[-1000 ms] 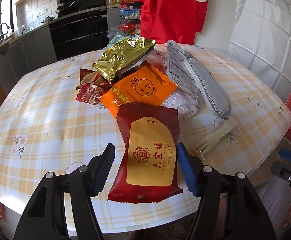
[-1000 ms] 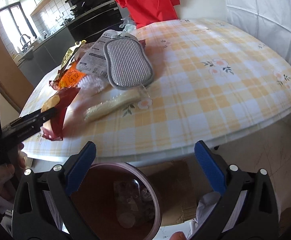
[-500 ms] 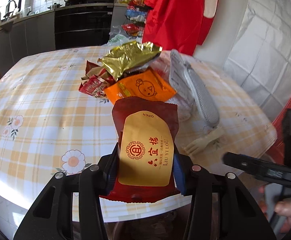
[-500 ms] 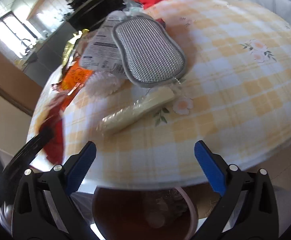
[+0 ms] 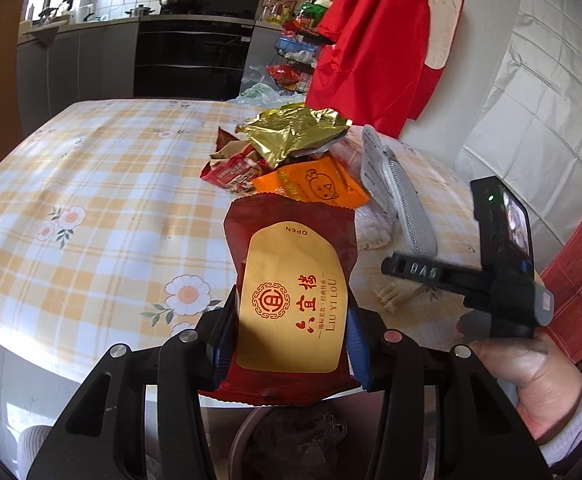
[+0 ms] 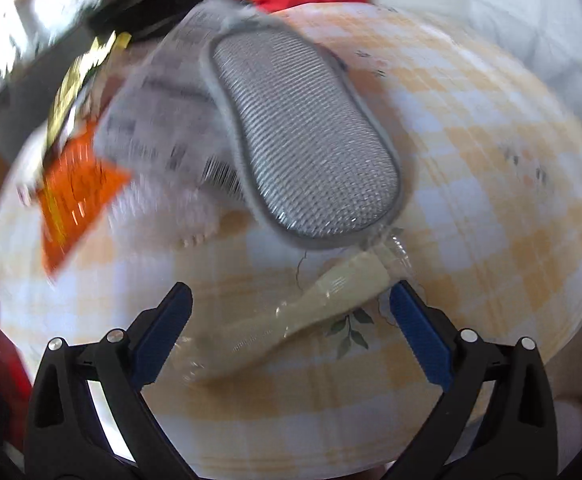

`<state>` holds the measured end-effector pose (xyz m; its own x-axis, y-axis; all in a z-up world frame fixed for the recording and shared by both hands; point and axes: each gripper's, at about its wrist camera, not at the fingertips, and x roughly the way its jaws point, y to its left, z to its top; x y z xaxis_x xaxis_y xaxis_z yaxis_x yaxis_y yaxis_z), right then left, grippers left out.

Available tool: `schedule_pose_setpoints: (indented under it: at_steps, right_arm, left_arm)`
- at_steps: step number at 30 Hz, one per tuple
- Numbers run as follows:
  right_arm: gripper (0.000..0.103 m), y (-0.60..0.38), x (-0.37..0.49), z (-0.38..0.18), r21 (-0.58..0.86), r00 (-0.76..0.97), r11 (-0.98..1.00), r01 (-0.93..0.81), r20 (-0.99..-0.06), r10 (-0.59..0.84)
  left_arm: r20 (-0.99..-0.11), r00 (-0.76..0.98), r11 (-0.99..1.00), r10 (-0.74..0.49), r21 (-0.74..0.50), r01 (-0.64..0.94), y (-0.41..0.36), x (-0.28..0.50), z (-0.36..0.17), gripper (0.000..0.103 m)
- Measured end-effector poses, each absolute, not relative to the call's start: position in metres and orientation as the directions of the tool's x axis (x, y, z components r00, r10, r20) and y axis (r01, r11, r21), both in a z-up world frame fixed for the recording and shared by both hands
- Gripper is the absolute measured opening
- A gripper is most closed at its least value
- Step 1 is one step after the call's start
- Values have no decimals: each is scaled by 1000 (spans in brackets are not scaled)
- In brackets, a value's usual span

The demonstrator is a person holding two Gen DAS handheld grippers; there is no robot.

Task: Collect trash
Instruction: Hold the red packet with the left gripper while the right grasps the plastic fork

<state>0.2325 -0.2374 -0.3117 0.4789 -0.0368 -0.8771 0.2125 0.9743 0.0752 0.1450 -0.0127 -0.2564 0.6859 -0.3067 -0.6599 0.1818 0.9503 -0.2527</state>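
left wrist view: left gripper (image 5: 291, 344) clamped on a dark red snack wrapper (image 5: 291, 300) with a gold label, pads pressing both side edges; jaws had just closed in on it. wrapper lifted off the checked tablecloth (image 5: 91, 200), over the table's near edge. below it, the rim of a brown trash bin (image 5: 247, 436), partly hidden by wrapper and fingers. behind: orange packet (image 5: 315, 186), crumpled gold foil bag (image 5: 291, 132), small red wrapper (image 5: 231, 170), grey mesh scrubber (image 5: 407, 204). right hand (image 5: 527, 376) holds the other tool at frame right.

right wrist view, blurred: right gripper (image 6: 291, 332) jaws wide apart, nothing pinched, above a plastic-wrapped pale fork (image 6: 291, 320) on the cloth. scrubber's end lies just beside its far end; contact unclear.
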Motion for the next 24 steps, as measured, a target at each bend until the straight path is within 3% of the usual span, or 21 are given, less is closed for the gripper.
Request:
schedule_pose_setpoints:
  at_steps: [5, 12, 14, 17, 24]
  right_arm:
    - [88, -232, 213, -313, 15, 513, 991, 133, -857, -56]
    - [49, -256, 189, -306, 36, 528, 995, 97, -849, -21]
    - [32, -265, 182, -304, 47, 526, 994, 95, -850, -10]
    - [18, -286, 175, -301, 95, 528, 989, 117, -849, 19]
    - [16, -314, 155, -289, 188, 596, 969, 162, -801, 56]
  left_arm:
    - [-661, 688, 950, -301, -267, 160, -4, 140, -259, 46]
    - [-677, 670, 948, -305, -281, 148, -4, 131, -265, 46]
    - [-686, 660, 948, -305, -284, 143, -3, 129, -265, 46]
    - [-680, 665, 947, -311, -284, 152, -4, 122, -259, 46]
    - [-671, 677, 949, -304, -273, 155, -5, 109, -250, 46]
